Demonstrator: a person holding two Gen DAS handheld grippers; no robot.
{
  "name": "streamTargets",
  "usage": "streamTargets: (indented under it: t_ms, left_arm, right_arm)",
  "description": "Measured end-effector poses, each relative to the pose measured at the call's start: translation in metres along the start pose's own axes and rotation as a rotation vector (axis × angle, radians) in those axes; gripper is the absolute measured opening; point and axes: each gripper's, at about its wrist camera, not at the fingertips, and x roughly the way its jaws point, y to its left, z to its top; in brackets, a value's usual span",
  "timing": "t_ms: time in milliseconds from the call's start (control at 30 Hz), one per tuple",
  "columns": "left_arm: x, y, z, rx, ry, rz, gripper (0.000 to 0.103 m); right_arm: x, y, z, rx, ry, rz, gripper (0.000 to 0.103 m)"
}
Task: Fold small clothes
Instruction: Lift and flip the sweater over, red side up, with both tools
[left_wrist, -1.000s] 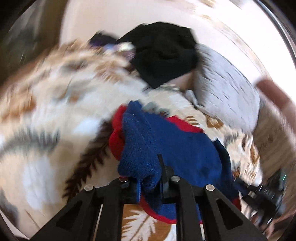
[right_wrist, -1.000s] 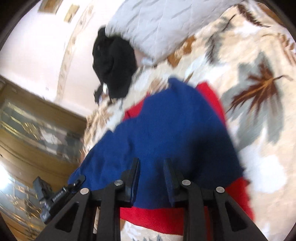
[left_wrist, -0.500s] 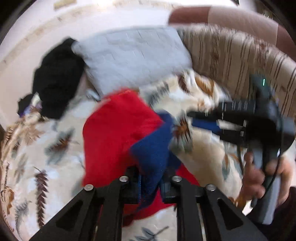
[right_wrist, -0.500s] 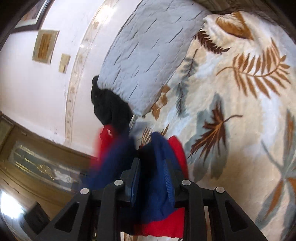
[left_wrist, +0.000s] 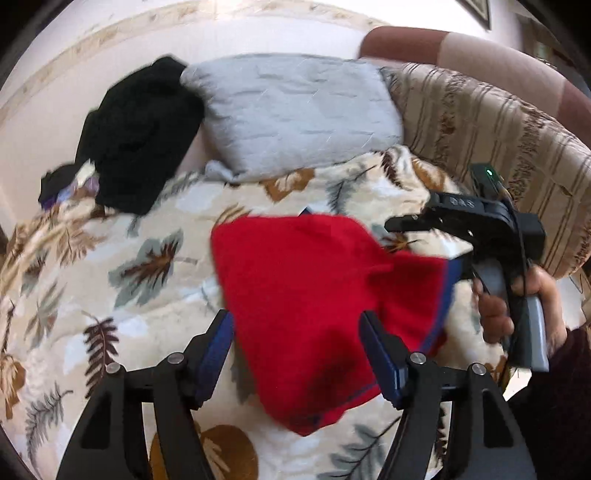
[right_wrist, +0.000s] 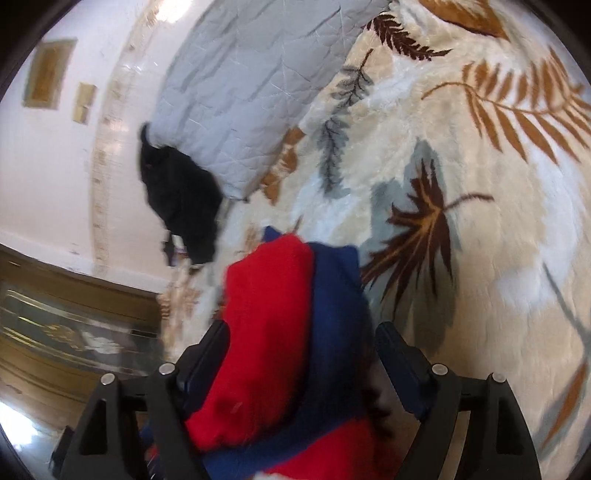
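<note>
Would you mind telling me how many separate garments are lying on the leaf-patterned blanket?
2 for certain: the red and blue knitted garment in the middle of the leaf-patterned blanket, and the black bundle of clothing at its far edge beside the grey quilted pillow. More may hide there.

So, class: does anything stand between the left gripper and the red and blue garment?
Nothing visible: the red and blue garment lies directly between the opening jaws of the left gripper on the leaf-patterned blanket.

A cream blanket (left_wrist: 155, 229) printed with leaves covers the bed. On it, straight ahead of the left gripper, lies the red and blue garment (left_wrist: 314, 295). Farther off, a grey pillow (left_wrist: 295, 110) rests at the blanket's far edge, a black heap of clothes (left_wrist: 140, 133) touching its left side.
</note>
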Motion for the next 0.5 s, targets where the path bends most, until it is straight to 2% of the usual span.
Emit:
streamTargets:
  t_ms: [100, 200, 233, 267, 300, 333, 400, 500]
  left_arm:
    - [0.015, 0.004, -0.007, 0.014, 0.028, 0.019, 0.070]
    - [0.024, -0.002, -0.015, 0.065, 0.028, 0.022, 0.071]
    - [0.027, -0.003, -0.017, 0.083, 0.030, 0.024, 0.071]
    - [0.029, -0.006, -0.020, 0.101, 0.033, 0.022, 0.071]
    - [0.031, -0.007, -0.024, 0.114, 0.038, 0.010, 0.071]
    - [0.034, -0.008, -0.028, 0.123, 0.051, -0.004, 0.071]
    - [0.040, -0.009, -0.038, 0.137, 0.056, -0.015, 0.071]
    - [0.034, -0.011, -0.044, 0.166, -0.003, -0.016, 0.071]
  right_arm:
    - [0.032, -0.009, 0.017, -0.004, 0.060, -0.086, 0.084]
    - [0.046, -0.006, 0.031, -0.029, 0.061, -0.066, 0.078]
    - [0.049, 0.000, 0.033, -0.057, 0.072, -0.052, 0.062]
    - [0.053, 0.008, 0.033, -0.085, 0.097, -0.021, 0.037]
    - [0.056, 0.016, 0.032, -0.112, 0.104, -0.022, 0.030]
    - [0.055, 0.024, 0.030, -0.148, 0.092, -0.050, 0.030]
    - [0.053, 0.042, 0.024, -0.224, 0.074, -0.072, 0.022]
    - [0.034, 0.072, 0.017, -0.325, 0.010, 0.005, 0.017]
